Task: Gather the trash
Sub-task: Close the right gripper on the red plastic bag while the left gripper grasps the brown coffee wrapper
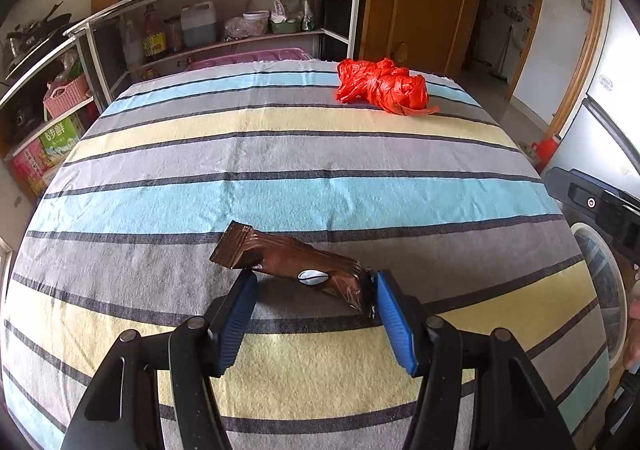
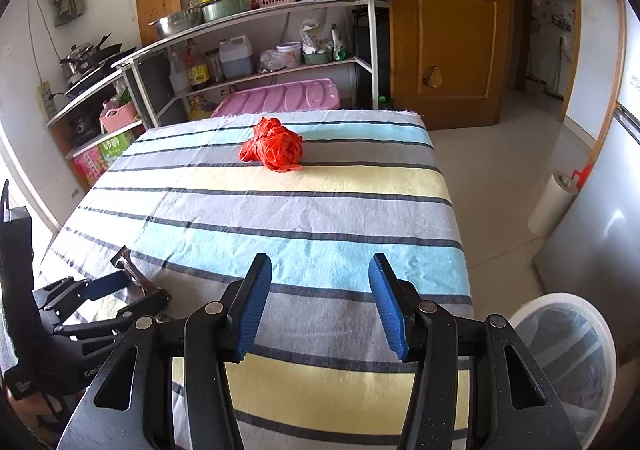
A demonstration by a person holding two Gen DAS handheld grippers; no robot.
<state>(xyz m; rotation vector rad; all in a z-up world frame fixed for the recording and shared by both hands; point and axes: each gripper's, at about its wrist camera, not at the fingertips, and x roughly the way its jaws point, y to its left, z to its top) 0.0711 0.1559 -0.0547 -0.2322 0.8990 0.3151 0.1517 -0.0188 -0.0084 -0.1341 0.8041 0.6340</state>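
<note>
A brown snack wrapper [image 1: 288, 262] lies on the striped tablecloth [image 1: 280, 154] near the front. My left gripper [image 1: 314, 282] is open, its blue pads on either side of the wrapper's near end. In the right wrist view the left gripper [image 2: 132, 286] and the wrapper [image 2: 130, 268] show at the lower left. A crumpled red plastic bag [image 1: 382, 86] lies at the far side of the table; it also shows in the right wrist view [image 2: 274, 146]. My right gripper [image 2: 320, 270] is open and empty above the table's near right part.
A white bin with a clear liner [image 2: 568, 354] stands on the floor right of the table. Metal shelves [image 2: 260, 30] with bottles and bowls stand behind it. A pink lid [image 2: 280, 98], a wooden door [image 2: 444, 22], a paper roll [image 2: 554, 202] and a fridge [image 2: 600, 218] are around.
</note>
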